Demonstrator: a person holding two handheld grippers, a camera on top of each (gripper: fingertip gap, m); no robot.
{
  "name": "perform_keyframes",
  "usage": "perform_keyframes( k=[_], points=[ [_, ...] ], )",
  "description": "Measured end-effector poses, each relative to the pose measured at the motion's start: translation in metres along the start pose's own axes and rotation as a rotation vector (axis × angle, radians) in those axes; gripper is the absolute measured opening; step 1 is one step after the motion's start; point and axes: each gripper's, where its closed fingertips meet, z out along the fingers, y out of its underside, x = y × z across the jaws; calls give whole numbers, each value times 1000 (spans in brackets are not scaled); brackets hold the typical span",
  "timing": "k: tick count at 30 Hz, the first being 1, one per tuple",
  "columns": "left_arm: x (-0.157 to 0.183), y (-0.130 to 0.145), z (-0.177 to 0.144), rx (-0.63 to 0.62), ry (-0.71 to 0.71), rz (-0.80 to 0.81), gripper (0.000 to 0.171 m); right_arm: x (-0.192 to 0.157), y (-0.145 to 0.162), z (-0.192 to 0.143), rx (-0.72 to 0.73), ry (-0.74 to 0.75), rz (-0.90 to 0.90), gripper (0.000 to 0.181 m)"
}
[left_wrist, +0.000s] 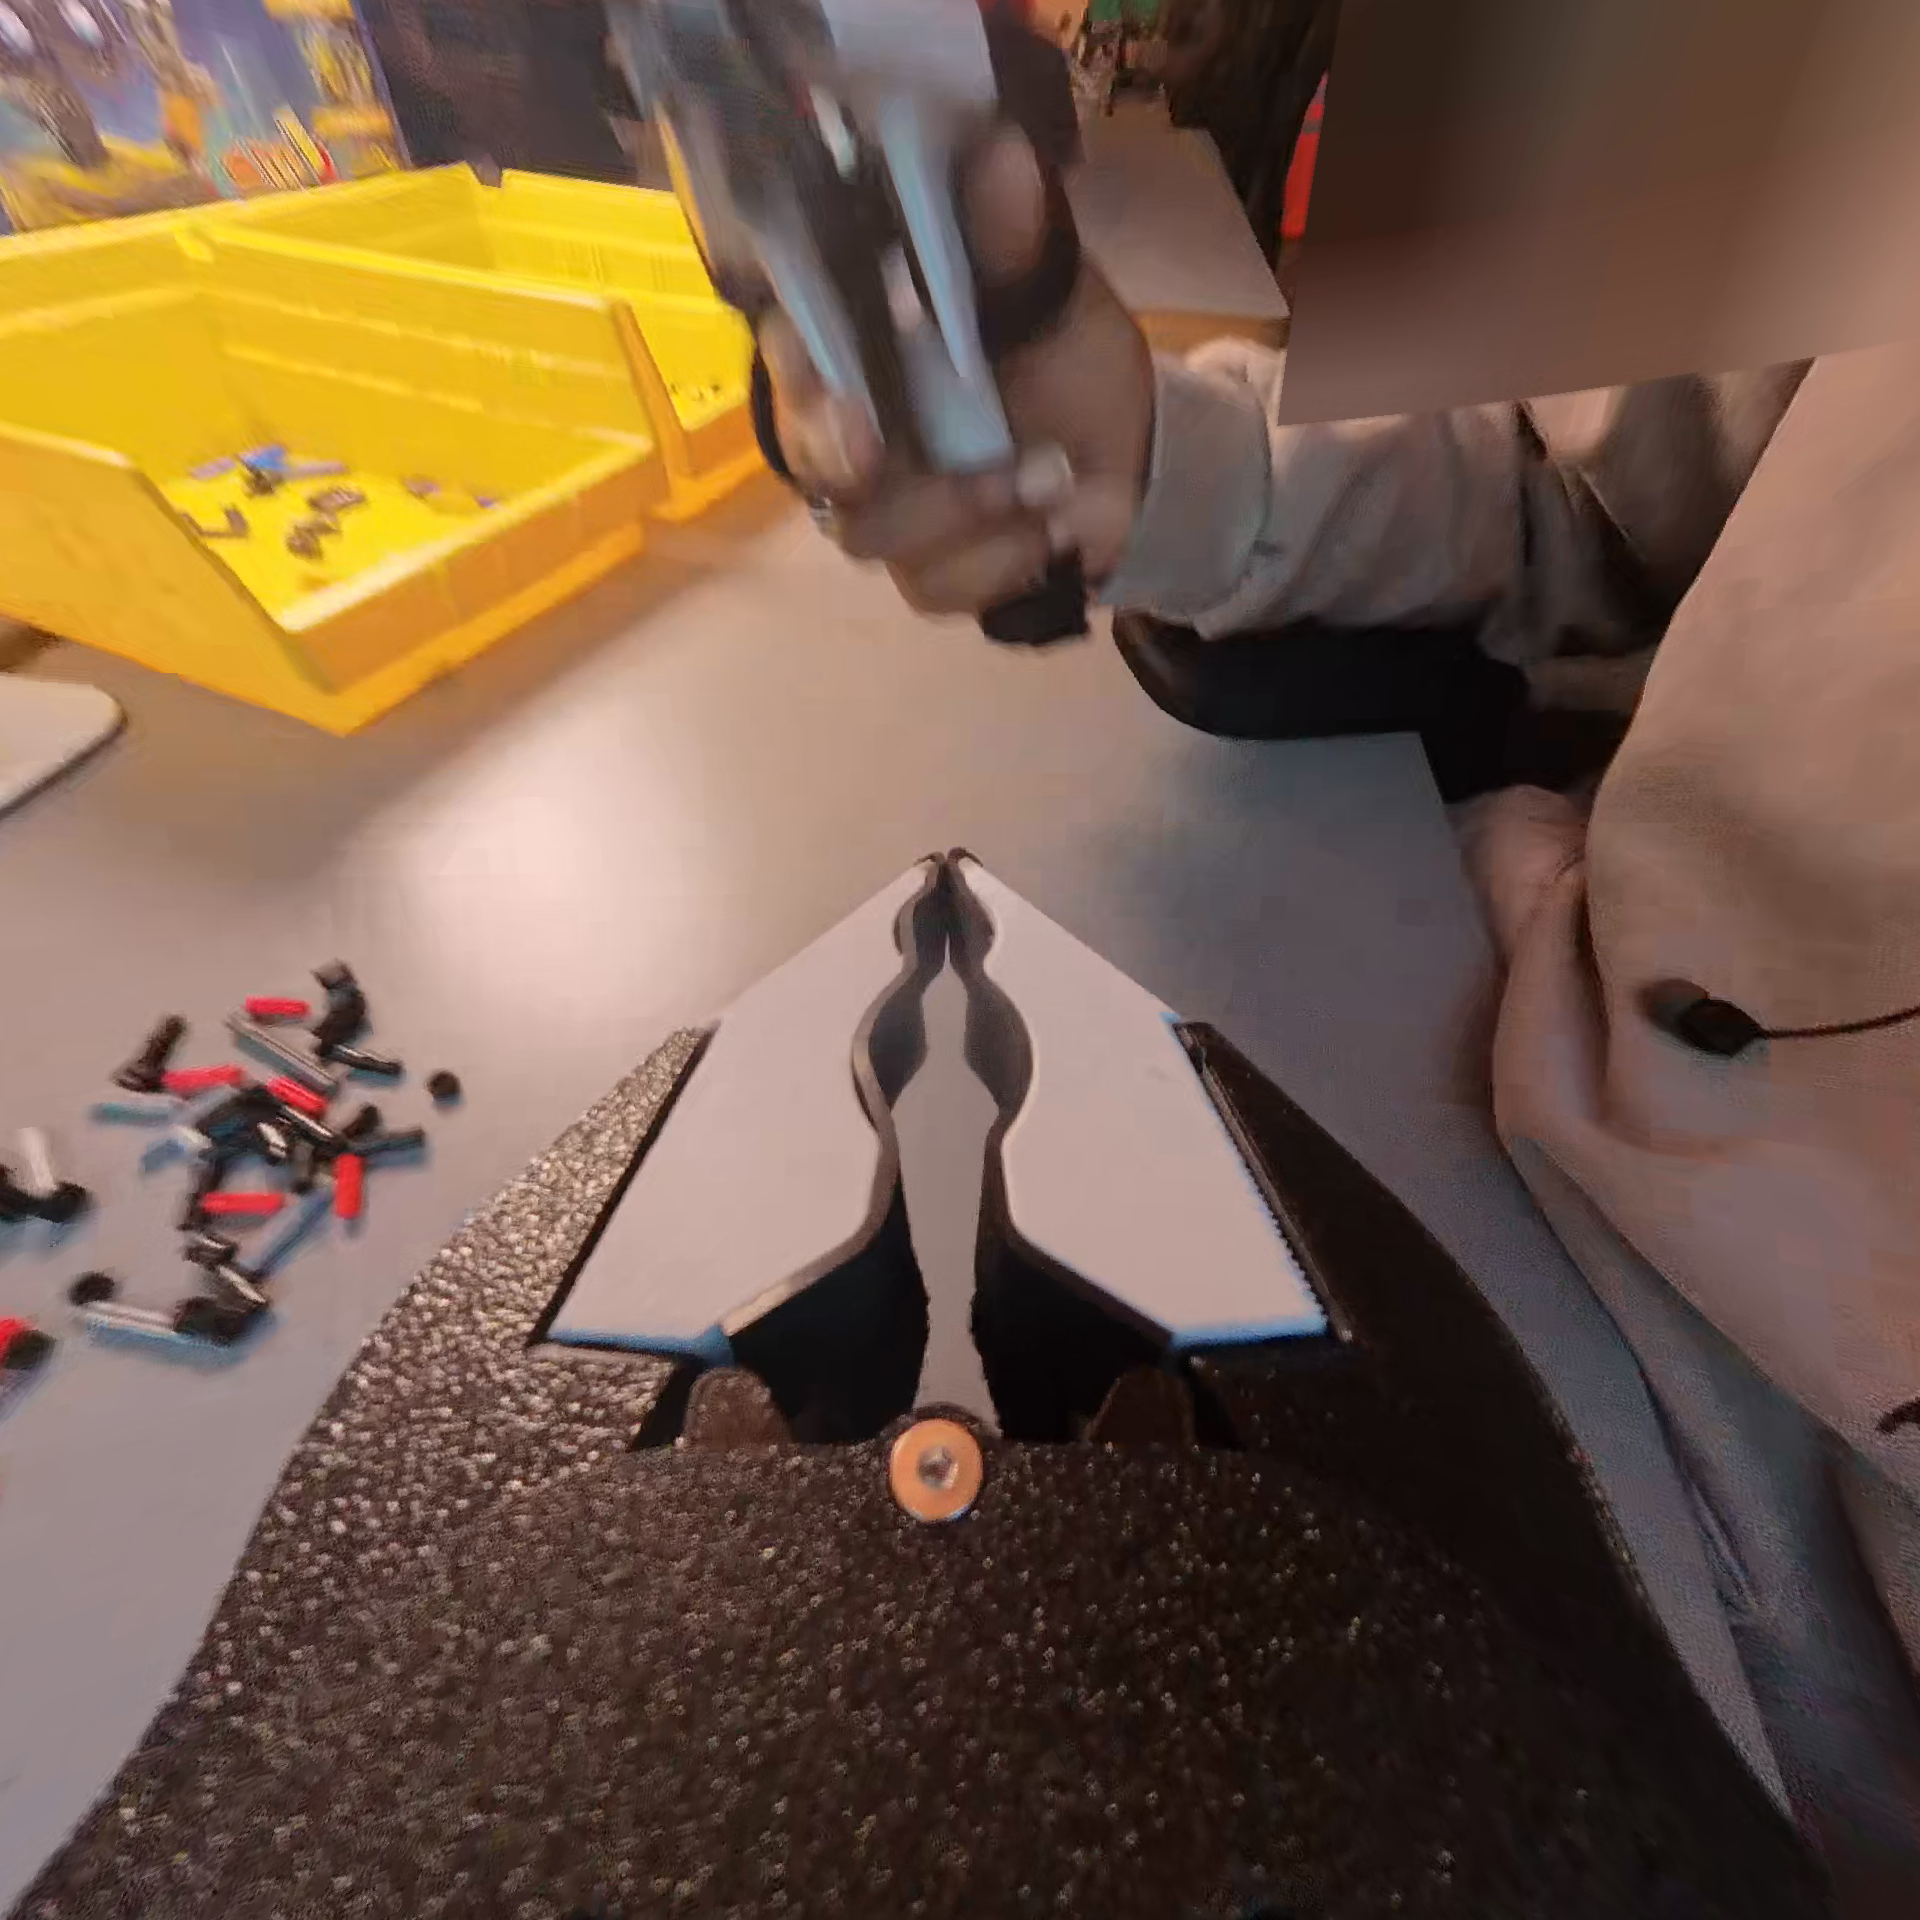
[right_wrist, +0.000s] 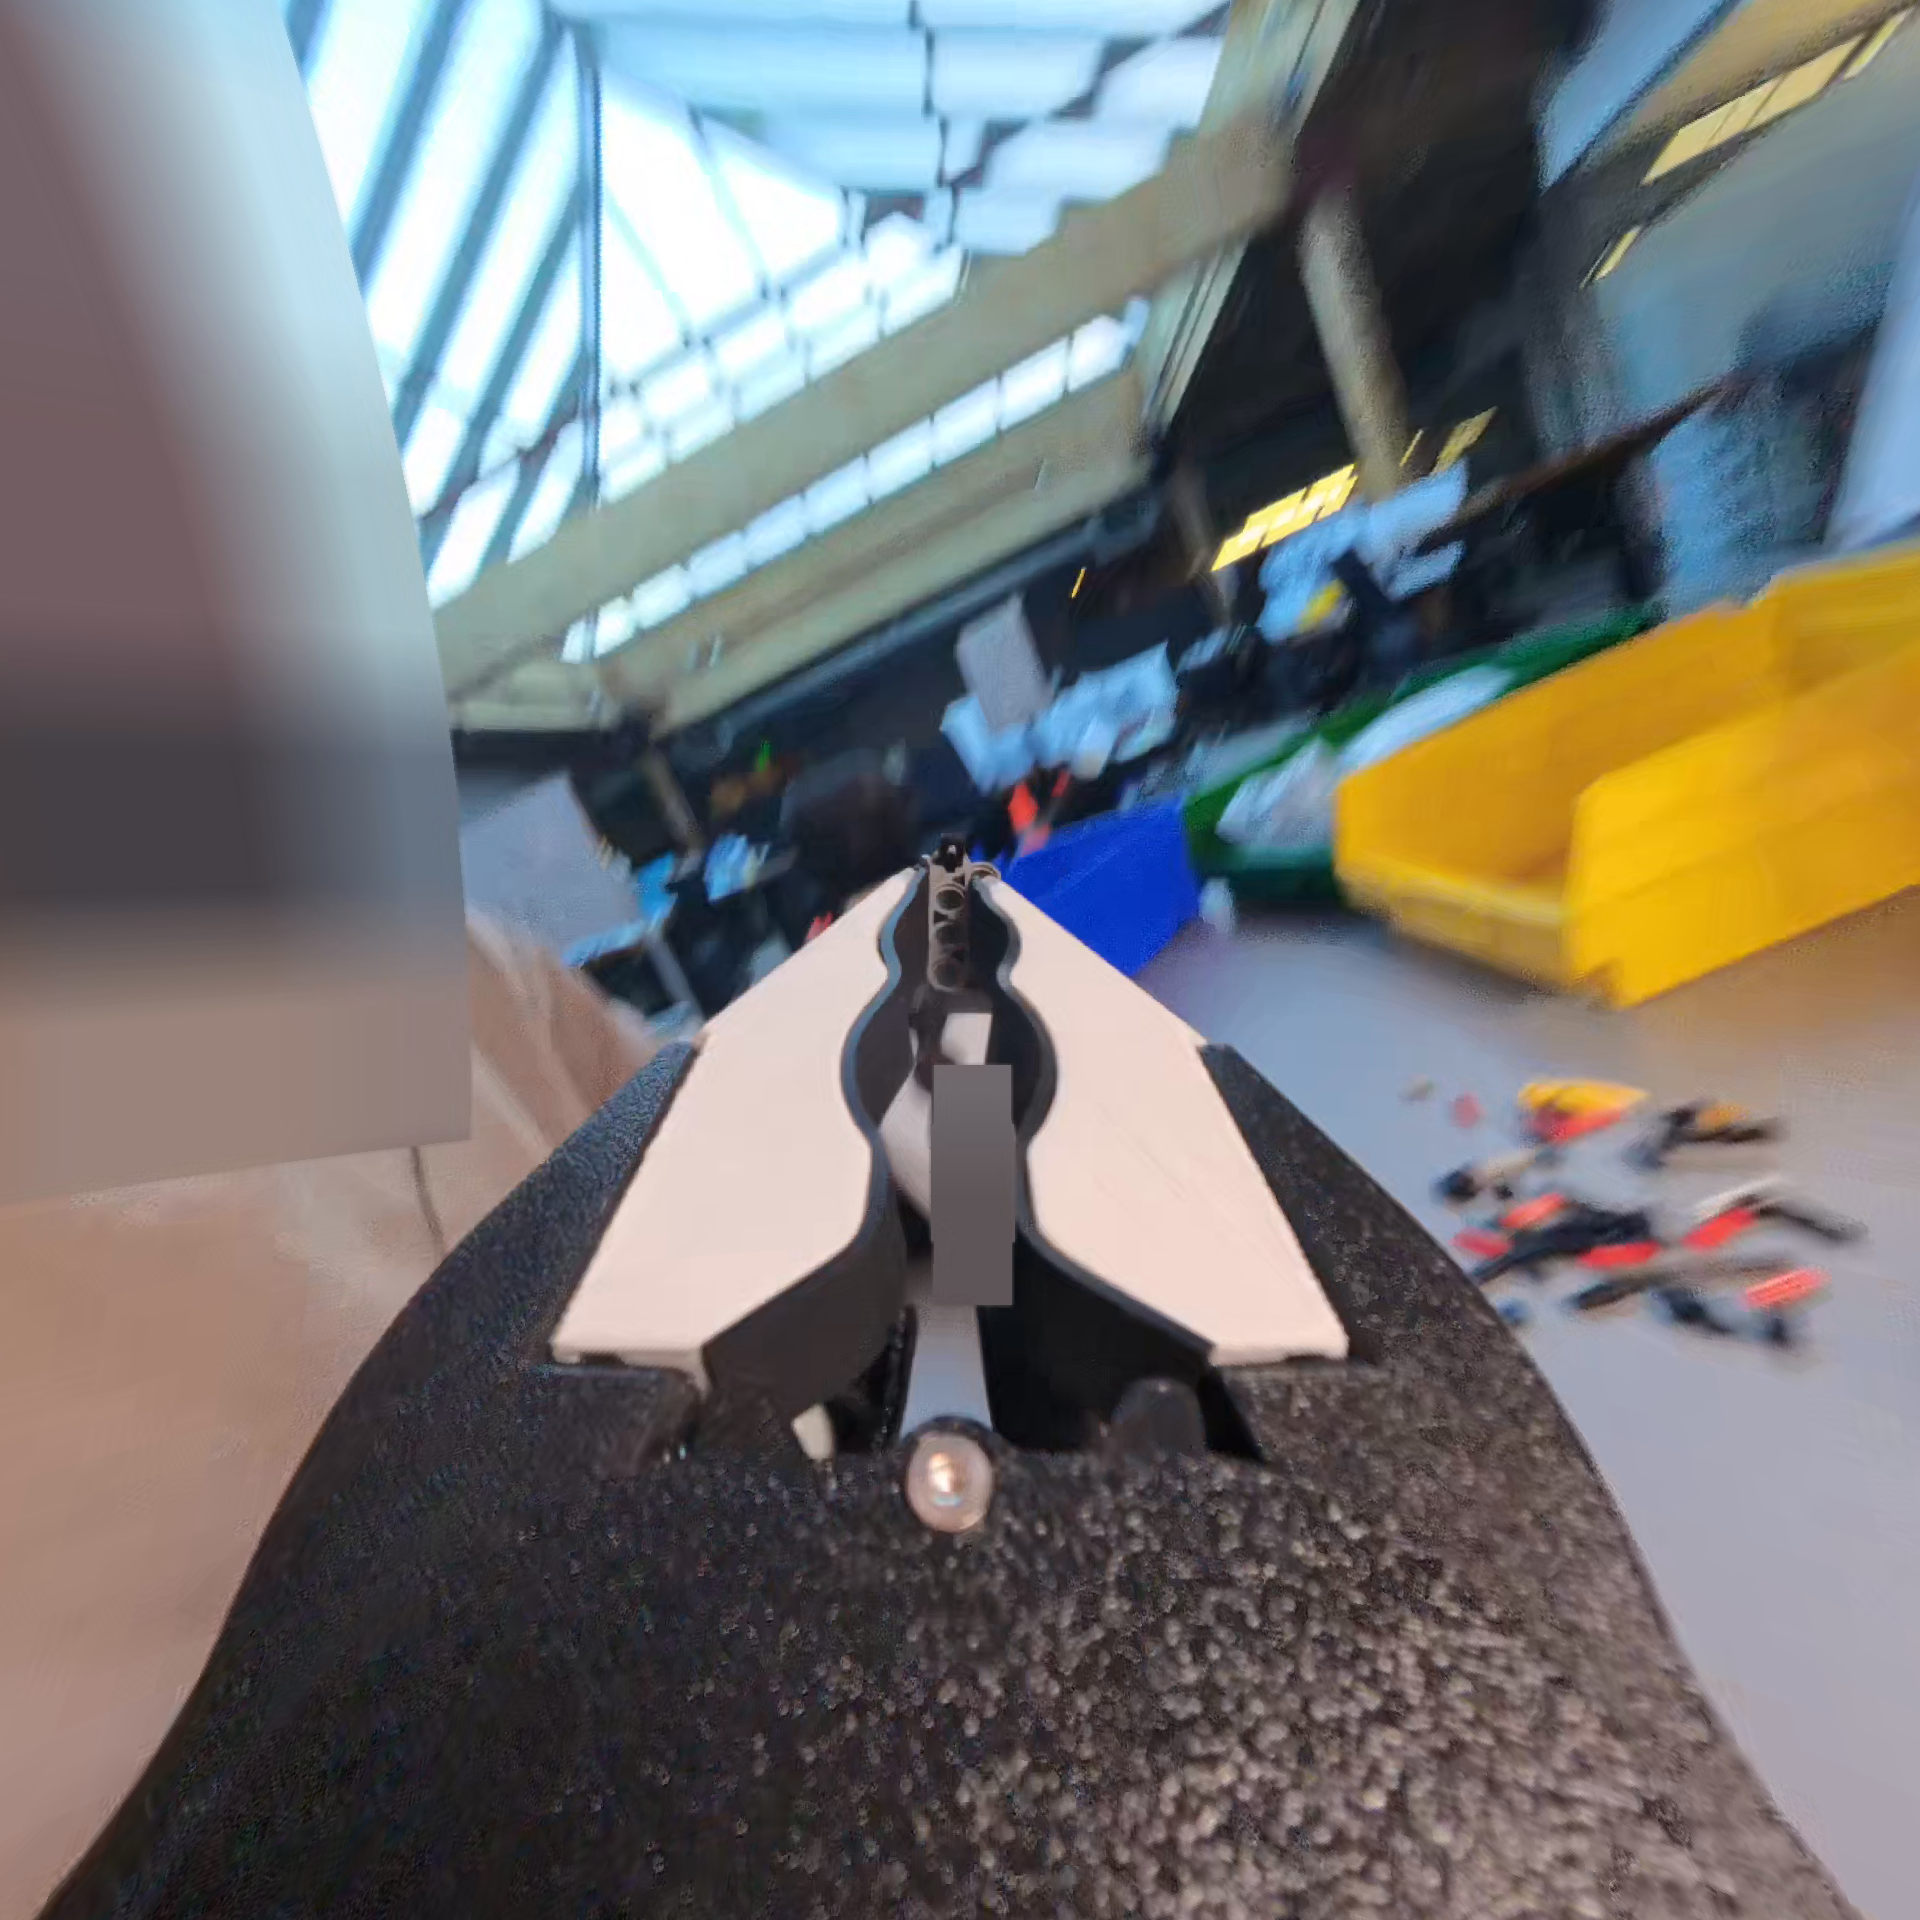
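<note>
My left gripper (left_wrist: 948, 858) is shut with nothing between its fingertips, and it hovers over bare grey table (left_wrist: 623, 810). A pile of small black, red and grey building parts (left_wrist: 249, 1132) lies to its left. My right gripper (right_wrist: 951, 871) is shut on a slim black beam with round holes (right_wrist: 945, 925), held edge-on between the pads, raised and pointing out at the room. A black pin (right_wrist: 945, 852) sticks out past the fingertips. In the left wrist view the right gripper shows blurred, held in a hand (left_wrist: 987, 499) above the table.
Yellow bins (left_wrist: 343, 416) stand at the back left; one holds a few small parts (left_wrist: 301, 499). In the right wrist view the yellow bins (right_wrist: 1662, 790), a blue bin (right_wrist: 1112, 883) and the parts pile (right_wrist: 1631, 1226) lie to the right. A person in a beige top (left_wrist: 1714, 935) is at the right. The gap from one gripper's tips to the other's is roughly 12 centimeters.
</note>
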Motion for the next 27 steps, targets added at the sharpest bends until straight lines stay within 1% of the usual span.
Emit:
perform_keyframes(
  k=[1,2,3,4,6,7,8,10,12,15,18,20,22,25,27],
  points=[
    [5,2,1,12,13,-23,0,6,-22,-14,48,70,-89,3],
    [4,-4,1,35,11,-24,0,6,-14,-14,-36,119,-197,4],
    [-2,-12,1,63,9,-41,0,2,2,-7,-106,124,-230,5],
    [-9,-18,3,85,5,-79,0,0,18,0,-142,109,-221,5],
    [-17,-27,6,122,-17,-98,1,3,37,5,-195,84,-178,4],
    [-20,-32,5,151,-39,-97,15,8,46,5,-245,85,-172,5],
    [-23,-35,5,178,-55,-104,25,13,54,5,-278,95,-175,5],
    [-21,-40,5,217,-50,-135,34,13,62,10,-257,76,-99,5],
    [-19,-39,7,196,-75,-96,31,11,72,17,-268,62,-71,5],
    [-20,-34,7,143,-136,-12,18,11,82,23,-299,68,-46,5],
    [-22,-18,10,31,-155,24,17,17,94,21,-365,102,-24,6],
    [-25,-8,11,-23,-175,18,16,22,102,20,-400,134,-23,5],
    [-29,-7,9,-6,-186,-26,16,26,102,23,-383,180,-98,5],
    [-35,-12,8,54,-206,-96,16,30,94,26,-302,207,-100,4],
    [-37,-21,8,111,-189,-151,16,29,85,26,-230,204,-108,4]
  ],
)
